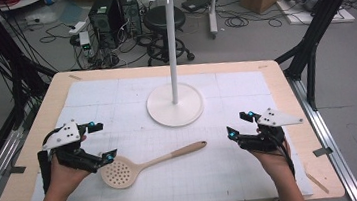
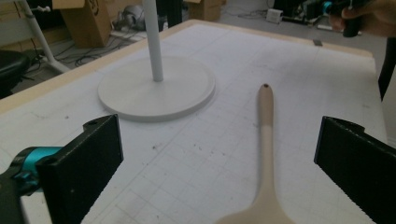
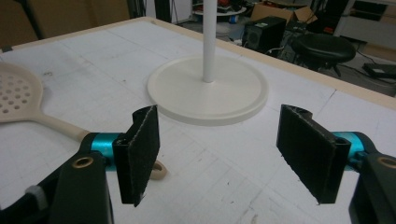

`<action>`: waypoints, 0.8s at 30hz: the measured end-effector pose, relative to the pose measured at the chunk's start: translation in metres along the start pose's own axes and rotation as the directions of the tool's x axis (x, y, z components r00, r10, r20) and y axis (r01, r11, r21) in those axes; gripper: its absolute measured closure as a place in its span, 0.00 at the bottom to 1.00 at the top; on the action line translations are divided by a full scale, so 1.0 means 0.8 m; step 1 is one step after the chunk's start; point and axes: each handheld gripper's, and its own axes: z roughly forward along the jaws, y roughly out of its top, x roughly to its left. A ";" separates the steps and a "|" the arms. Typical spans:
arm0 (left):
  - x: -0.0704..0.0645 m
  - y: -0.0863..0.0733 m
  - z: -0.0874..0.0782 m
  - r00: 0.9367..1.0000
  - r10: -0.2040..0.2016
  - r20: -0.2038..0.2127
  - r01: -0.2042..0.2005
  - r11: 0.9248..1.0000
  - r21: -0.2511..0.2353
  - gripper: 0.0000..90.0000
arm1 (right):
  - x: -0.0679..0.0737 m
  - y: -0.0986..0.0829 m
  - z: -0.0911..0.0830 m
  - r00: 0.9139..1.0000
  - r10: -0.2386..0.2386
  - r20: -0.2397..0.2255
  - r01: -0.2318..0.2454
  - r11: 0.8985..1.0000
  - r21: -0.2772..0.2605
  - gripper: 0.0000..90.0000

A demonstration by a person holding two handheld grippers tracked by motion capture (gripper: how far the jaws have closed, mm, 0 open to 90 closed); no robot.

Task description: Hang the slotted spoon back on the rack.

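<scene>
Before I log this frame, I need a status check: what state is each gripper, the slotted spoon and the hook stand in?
Left gripper: open, jaws wide, close by the spoon's head, holding nothing.
Right gripper: open, jaws wide, holding nothing.
Slotted spoon: lying flat on the mat, not gripped.
Hook stand: upright on its round base, hooks bare.

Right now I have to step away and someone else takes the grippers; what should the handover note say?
Left gripper: open, holding nothing, beside the slotted spoon's head.
Right gripper: open, holding nothing, past the handle's end.
Slotted spoon: flat on the white mat, untouched, handle toward the right gripper.
Hook stand: upright at the mat's far middle; its hooks look bare.
Done: nothing yet.
Left: probably grasp the spoon and hang it by the handle hole.
</scene>
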 end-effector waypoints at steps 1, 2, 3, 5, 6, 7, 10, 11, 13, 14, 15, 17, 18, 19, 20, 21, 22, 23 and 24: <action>-0.001 0.002 0.000 1.000 -0.001 0.004 0.001 1.000 -0.004 0.02 | 0.000 0.000 -0.001 1.000 -0.003 0.005 0.003 1.000 -0.004 0.33; -0.001 0.003 0.000 1.000 0.001 0.009 -0.001 1.000 -0.001 0.02 | -0.001 0.001 -0.003 1.000 0.000 0.011 0.000 1.000 -0.006 0.32; -0.001 0.004 0.000 1.000 0.001 0.011 -0.001 1.000 0.001 0.02 | -0.001 0.001 -0.004 1.000 0.004 0.012 -0.004 1.000 -0.010 0.33; -0.003 0.007 -0.001 1.000 0.001 0.018 -0.001 1.000 -0.006 0.02 | -0.002 0.001 -0.005 1.000 0.003 0.014 -0.003 1.000 -0.008 0.33; -0.004 0.009 -0.001 1.000 0.000 0.021 0.000 1.000 -0.006 0.02 | -0.002 0.001 -0.005 1.000 0.000 0.012 0.000 1.000 -0.003 0.33; -0.007 0.010 0.000 1.000 0.001 0.023 -0.001 1.000 -0.006 0.02 | -0.002 0.001 -0.005 1.000 -0.006 0.016 0.006 1.000 0.002 0.33; -0.013 0.016 0.008 0.999 0.007 0.046 -0.008 1.000 0.008 0.02 | -0.003 0.002 -0.006 1.000 -0.013 0.023 0.012 1.000 0.007 0.33; -0.016 0.019 0.013 0.999 0.016 0.052 -0.017 1.000 0.017 0.02 | -0.003 0.002 -0.007 1.000 -0.009 0.025 0.008 1.000 0.009 0.33; -0.020 0.024 0.025 0.998 0.022 0.061 -0.025 0.999 0.039 0.02 | -0.005 0.002 -0.007 1.000 -0.013 0.027 0.013 1.000 0.010 0.33; -0.022 0.027 0.030 0.997 0.025 0.068 -0.028 0.998 0.056 0.02 | -0.006 0.002 -0.006 1.000 -0.010 0.027 0.010 1.000 0.011 0.33; -0.023 0.031 0.036 0.997 0.022 0.078 -0.027 0.998 0.059 0.02 | -0.007 0.002 -0.006 1.000 -0.008 0.025 0.008 1.000 0.013 0.33; -0.025 0.038 0.046 0.994 0.005 0.105 -0.010 0.999 0.052 0.02 | -0.007 0.002 -0.005 1.000 -0.006 0.022 0.006 1.000 0.019 0.33; -0.027 0.045 0.054 0.994 0.000 0.107 -0.007 0.998 0.070 0.02 | -0.007 0.002 -0.004 1.000 -0.008 0.020 0.008 1.000 0.019 0.33; -0.029 0.050 0.061 0.995 0.013 0.103 -0.023 0.995 0.094 0.02 | -0.007 0.002 -0.004 1.000 -0.009 0.017 0.009 1.000 0.022 0.33; -0.031 0.055 0.068 0.995 0.022 0.101 -0.034 0.992 0.117 0.02 | -0.006 0.002 -0.003 1.000 -0.010 0.017 0.009 1.000 0.027 0.33; -0.033 0.059 0.075 0.994 0.029 0.105 -0.044 0.989 0.139 0.02 | -0.006 0.002 -0.002 1.000 -0.010 0.014 0.010 0.999 0.030 0.33; -0.034 0.063 0.081 0.994 0.037 0.107 -0.054 0.986 0.155 0.02 | -0.006 0.002 -0.002 1.000 -0.017 0.016 0.017 0.999 0.031 0.32; -0.036 0.066 0.087 0.993 0.046 0.106 -0.063 0.984 0.167 0.02 | -0.006 0.002 -0.001 1.000 -0.013 0.011 0.013 0.999 0.032 0.32; -0.037 0.068 0.092 0.993 0.047 0.108 -0.065 0.983 0.173 0.02 | -0.005 0.003 -0.002 1.000 -0.013 0.010 0.013 0.999 0.032 0.32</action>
